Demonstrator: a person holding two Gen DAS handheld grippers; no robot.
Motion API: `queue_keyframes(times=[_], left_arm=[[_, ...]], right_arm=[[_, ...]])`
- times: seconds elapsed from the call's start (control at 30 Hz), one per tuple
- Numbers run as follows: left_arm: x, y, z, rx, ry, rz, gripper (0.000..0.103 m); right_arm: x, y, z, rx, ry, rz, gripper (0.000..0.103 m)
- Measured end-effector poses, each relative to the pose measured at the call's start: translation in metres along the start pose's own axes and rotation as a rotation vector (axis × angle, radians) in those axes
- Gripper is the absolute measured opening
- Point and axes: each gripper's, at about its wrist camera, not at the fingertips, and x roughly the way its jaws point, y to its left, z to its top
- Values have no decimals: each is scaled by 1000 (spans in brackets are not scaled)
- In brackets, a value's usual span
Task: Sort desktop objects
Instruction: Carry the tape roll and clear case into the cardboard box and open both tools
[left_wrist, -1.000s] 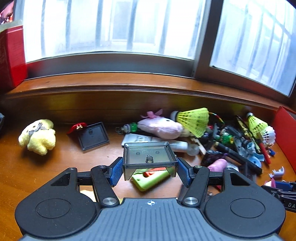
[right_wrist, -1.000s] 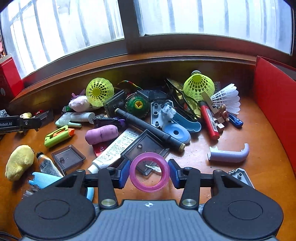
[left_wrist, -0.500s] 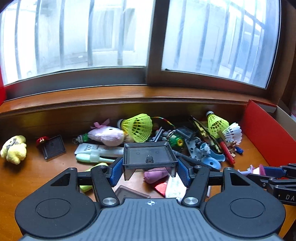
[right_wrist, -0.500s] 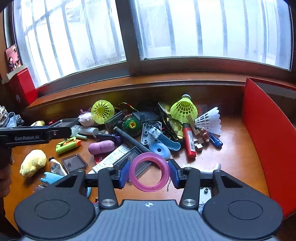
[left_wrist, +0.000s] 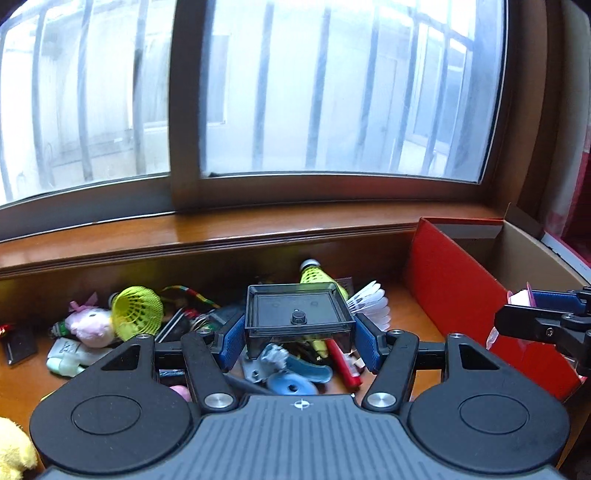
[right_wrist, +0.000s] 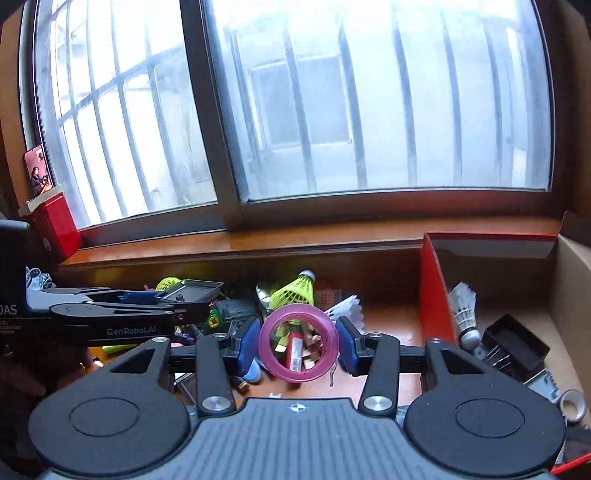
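Observation:
My left gripper (left_wrist: 299, 338) is shut on a dark clear square tray (left_wrist: 298, 312), held level above the pile of small objects (left_wrist: 295, 365). My right gripper (right_wrist: 299, 347) is shut on a pink ring (right_wrist: 298, 346), held upright above the desk. In the right wrist view the left gripper (right_wrist: 162, 306) and its tray (right_wrist: 192, 288) come in from the left. The left wrist view catches the right gripper (left_wrist: 543, 317) at its right edge, beside the red cardboard box (left_wrist: 461, 295).
The red box (right_wrist: 432, 288) on the right holds a white shuttlecock (right_wrist: 463, 314), a black case (right_wrist: 513, 343) and other parts. Yellow shuttlecocks (left_wrist: 136, 314), a pink plush (left_wrist: 90, 325), a tube and tools litter the wooden desk. A window ledge (left_wrist: 221, 229) runs behind.
Both grippers have risen and swung right toward the red box, still holding the tray and the ring. The views now take in more window and the box's inside.

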Motion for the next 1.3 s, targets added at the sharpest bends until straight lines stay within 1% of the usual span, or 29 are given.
queue_keyframes(times=[0.17,0.33,0.47,0.67,0.73,0.9,1.13,1.3], left_arm=[[19,-46,14,28,-21,-41,61],[34,-87,22,66,-20,-90,61],[44,-116,26,95,-14,-131,61],[58,-158,32,139,-5,-195,61],[64,-171,34,158,-8,-218,61],[73,-194,36,188,3,-249,61],[83,-210,35,208,22,-274,61],[91,-218,31,208,49,-280,61]], right_arm=[[-15,-43,11,-10,-36,-30,48],[-26,-87,13,14,-34,-71,48],[-30,-117,9,43,-16,-124,48],[-43,-152,-3,86,-4,-199,48],[-46,-161,-7,98,4,-224,48],[-49,-181,-15,143,19,-273,48],[-49,-191,-20,170,22,-315,48],[-50,-196,-22,175,31,-345,48]])
